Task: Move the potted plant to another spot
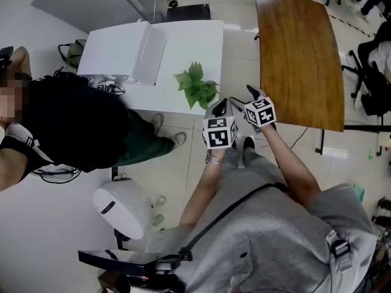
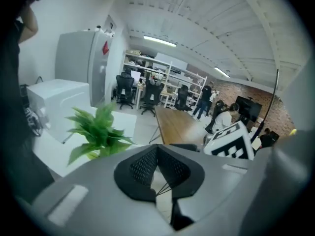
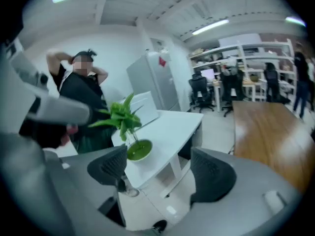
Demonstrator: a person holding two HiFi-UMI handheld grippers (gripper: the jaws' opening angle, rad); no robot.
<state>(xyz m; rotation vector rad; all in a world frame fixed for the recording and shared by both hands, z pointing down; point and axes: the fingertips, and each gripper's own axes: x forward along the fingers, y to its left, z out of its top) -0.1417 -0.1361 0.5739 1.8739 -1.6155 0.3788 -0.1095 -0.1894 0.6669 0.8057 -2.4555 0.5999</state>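
The potted plant (image 1: pixel 197 85), green leaves in a lime-green pot (image 3: pixel 139 150), stands near the front edge of the white table (image 1: pixel 189 41). My right gripper (image 3: pixel 160 170) is open and short of the pot. Its left pad (image 3: pixel 109 167) shows just in front of the pot's left side, and nothing is between the jaws. My left gripper (image 2: pixel 157 149) is shut with its tips together and empty; the plant's leaves (image 2: pixel 97 131) lie up and to its left. In the head view both grippers hover just off the table's edge, the left (image 1: pixel 221 107) beside the right (image 1: pixel 253 94).
A person in black (image 1: pixel 61 127) stands at the table's left end. A white box (image 1: pixel 122 50) sits on the table behind the plant. A long wooden table (image 1: pixel 299 54) runs to the right. A white rounded device (image 1: pixel 122 209) stands on the floor, with office chairs (image 1: pixel 366 72) at the far right.
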